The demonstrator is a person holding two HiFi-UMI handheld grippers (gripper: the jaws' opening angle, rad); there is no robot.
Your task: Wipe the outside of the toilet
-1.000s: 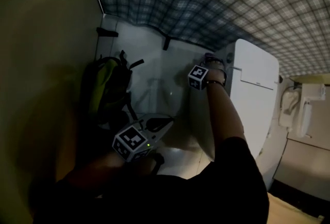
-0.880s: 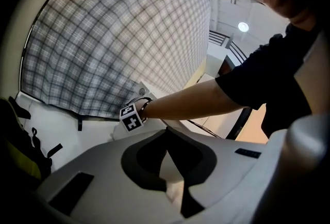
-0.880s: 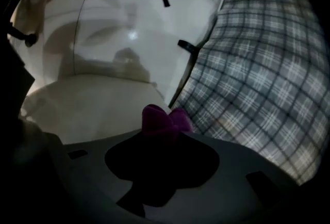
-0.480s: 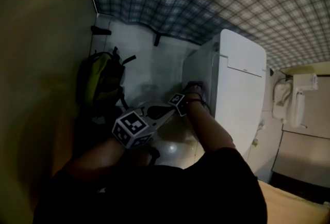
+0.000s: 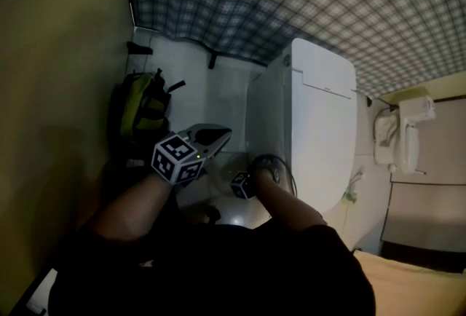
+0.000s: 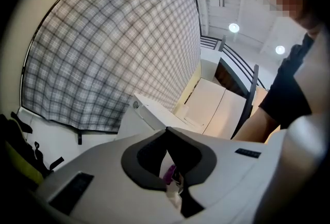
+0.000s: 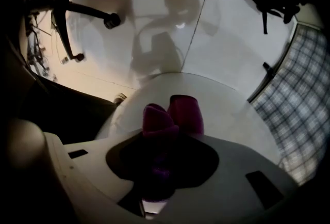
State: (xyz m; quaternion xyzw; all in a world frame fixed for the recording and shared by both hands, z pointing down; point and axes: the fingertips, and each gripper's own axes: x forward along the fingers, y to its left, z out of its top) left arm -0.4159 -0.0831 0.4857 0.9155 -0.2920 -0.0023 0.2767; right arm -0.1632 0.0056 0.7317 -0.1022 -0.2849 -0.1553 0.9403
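Observation:
The white toilet point(image 5: 313, 125) stands lid down at the middle right of the head view. My right gripper point(image 5: 256, 175) is low against the toilet's left side, shut on a purple cloth point(image 7: 183, 109). In the right gripper view the cloth presses on the toilet's curved white shell point(image 7: 232, 114), and the right gripper point(image 7: 170, 125) holds it at the tips. My left gripper point(image 5: 211, 137) hangs in the air left of the toilet with its jaws together and nothing in them. In the left gripper view, the left gripper point(image 6: 167, 132) points toward the toilet's tank point(image 6: 149, 114).
A green and black backpack point(image 5: 142, 111) leans in the left corner on the white floor point(image 5: 211, 96). A plaid wall point(image 5: 291, 1) runs behind the toilet. A white fitting point(image 5: 404, 136) hangs on the right wall. A wheeled chair base point(image 7: 67, 16) stands nearby.
My right gripper has slid with the cloth down the toilet's left side, from near the top back to low by the base. The left gripper stayed about where it was.

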